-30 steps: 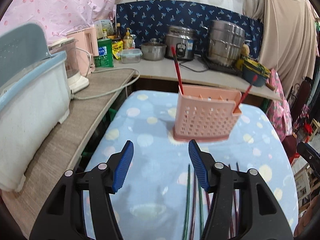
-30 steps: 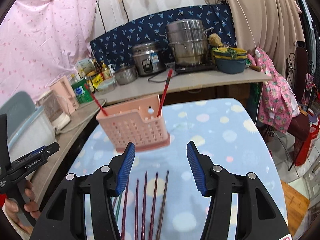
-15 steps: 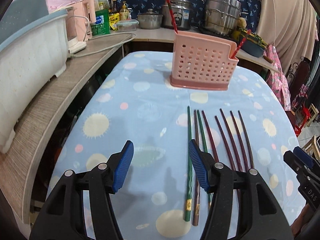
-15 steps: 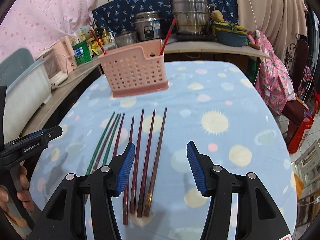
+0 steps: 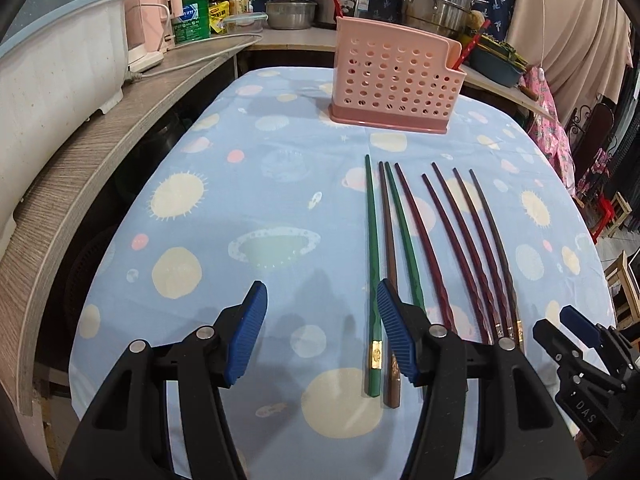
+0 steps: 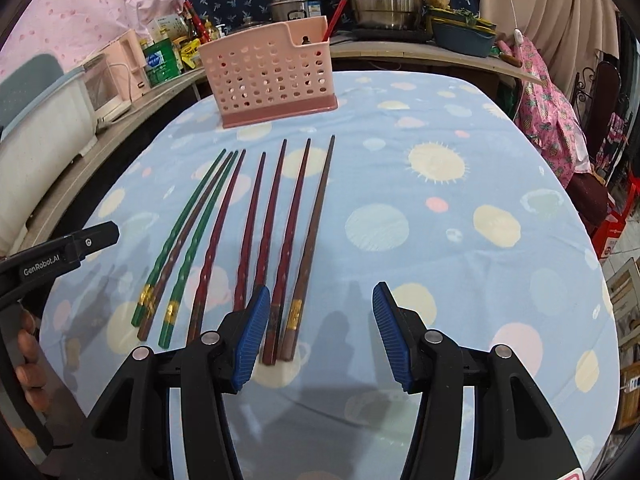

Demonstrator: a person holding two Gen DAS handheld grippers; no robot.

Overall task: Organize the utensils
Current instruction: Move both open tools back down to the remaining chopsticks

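Observation:
Several chopsticks lie side by side on the blue patterned tablecloth (image 5: 256,184), green ones (image 5: 373,248) on the left and dark red ones (image 5: 460,232) on the right; they also show in the right wrist view (image 6: 256,220). A pink perforated utensil holder (image 5: 394,80) stands at the far end with two red chopsticks (image 6: 336,12) in it; it shows in the right wrist view too (image 6: 272,76). My left gripper (image 5: 320,332) is open and empty, just left of the chopstick handles. My right gripper (image 6: 318,332) is open and empty, just right of them.
A wooden counter (image 5: 72,168) runs along the left with a white tub (image 5: 52,80). Pots, a rice cooker (image 5: 344,0) and bottles stand on the back counter. A chair with pink cloth (image 6: 552,112) is at the right. The table edge is close below both grippers.
Both grippers have pulled back and tilted down from the holder toward the near ends of the chopsticks. The chopsticks and holder have not moved.

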